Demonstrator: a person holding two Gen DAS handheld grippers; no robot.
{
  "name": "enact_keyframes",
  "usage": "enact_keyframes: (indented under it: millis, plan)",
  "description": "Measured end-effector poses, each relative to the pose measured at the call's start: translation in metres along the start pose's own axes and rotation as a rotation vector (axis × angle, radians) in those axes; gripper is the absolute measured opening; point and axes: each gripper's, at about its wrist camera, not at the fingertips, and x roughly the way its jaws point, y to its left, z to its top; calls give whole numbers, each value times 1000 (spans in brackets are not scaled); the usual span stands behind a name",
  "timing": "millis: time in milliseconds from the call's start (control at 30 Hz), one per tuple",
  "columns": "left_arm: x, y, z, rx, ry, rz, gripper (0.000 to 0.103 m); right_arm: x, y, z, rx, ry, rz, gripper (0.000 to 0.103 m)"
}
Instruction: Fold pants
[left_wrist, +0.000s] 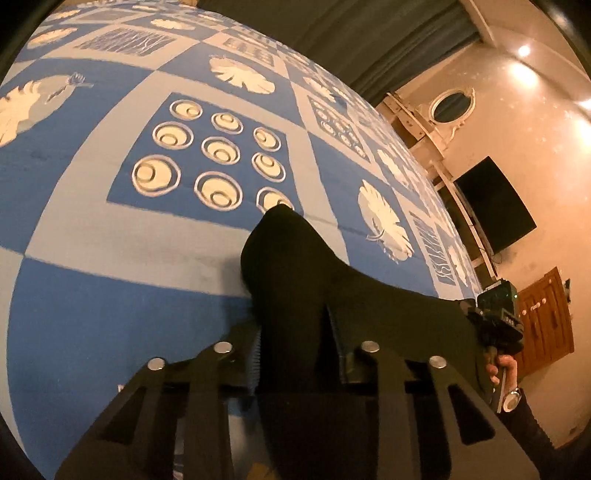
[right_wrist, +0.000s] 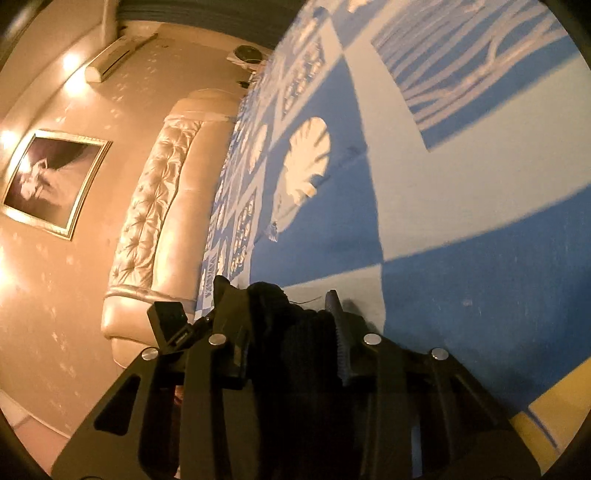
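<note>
Presently, the left gripper is clamping a bunched fold of the black fabric pants, its jaws narrowed on the cloth. The right gripper is likewise pinching a wad of the same dark garment between its ribbed fingers. Both are holding the pants lifted above the blue-and-white patterned bedspread. A person's hand is gripping the right tool's handle.
</note>
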Motion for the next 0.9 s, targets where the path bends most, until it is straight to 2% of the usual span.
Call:
enact_keyframes:
  millis: [100,200,300,467,600,700,767,900]
  plan:
    - [-4,-7,4,59,-33,24,25,-2,-2,5,-13,-38,31,31]
    - [-1,-7,4,73,-59,40,25,1,-22,4,26,-44,38,30]
    - [4,-2,0,81,-62,49,28,0,-24,4,17,-42,44,30]
    - [3,3,0,61,-74,54,42,-1,-24,4,25,-31,40,32]
    - [1,6,-1,43,-85,34,51,-4,-26,4,36,-34,74,41]
    - [2,10,2,26,-84,-2,58,-10,-31,5,66,-52,135,48]
    - [2,8,2,39,-81,-24,69,-14,-35,5,79,-61,161,52]
    - [6,-3,2,93,-66,6,77,-19,-37,4,82,-73,176,56]
